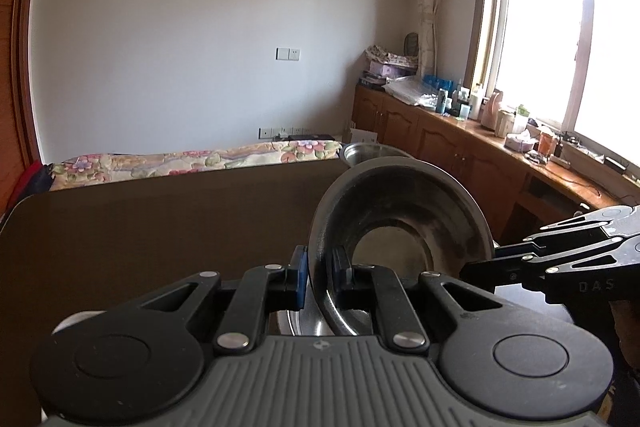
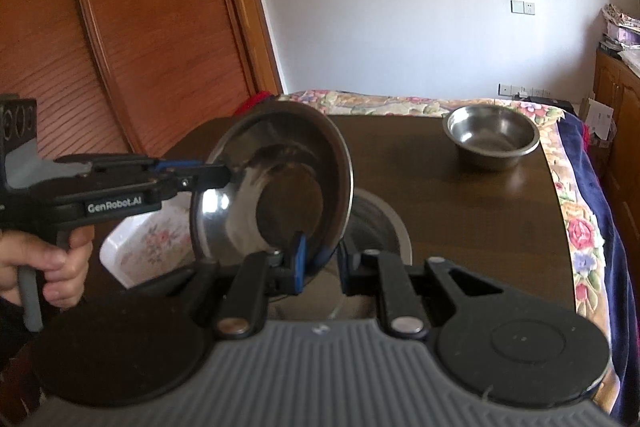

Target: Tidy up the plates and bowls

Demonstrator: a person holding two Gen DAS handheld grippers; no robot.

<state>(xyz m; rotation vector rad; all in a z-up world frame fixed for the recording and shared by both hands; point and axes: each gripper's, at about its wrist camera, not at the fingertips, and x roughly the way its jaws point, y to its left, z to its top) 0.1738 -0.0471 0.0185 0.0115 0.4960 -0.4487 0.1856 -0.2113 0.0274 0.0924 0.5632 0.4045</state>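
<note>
A steel bowl [image 1: 404, 215] is lifted and tilted on edge above the dark table; it also shows in the right wrist view [image 2: 276, 183]. My left gripper [image 1: 322, 277] is shut on its rim, and it appears from the side in the right wrist view [image 2: 224, 175]. My right gripper [image 2: 320, 261] also has its jaws around the bowl's lower rim, with a gap on the right side; it enters the left wrist view [image 1: 480, 269] at the right. A second steel bowl [image 2: 492, 137] stands upright at the table's far right. A steel plate [image 2: 380, 223] lies under the lifted bowl.
A white floral square dish [image 2: 140, 243] lies on the table at the left. The dark table [image 1: 160, 227] borders a floral-covered bed [image 1: 192, 159]. A wooden door [image 2: 140, 27] is at the left, a cluttered counter [image 1: 500, 131] under the window.
</note>
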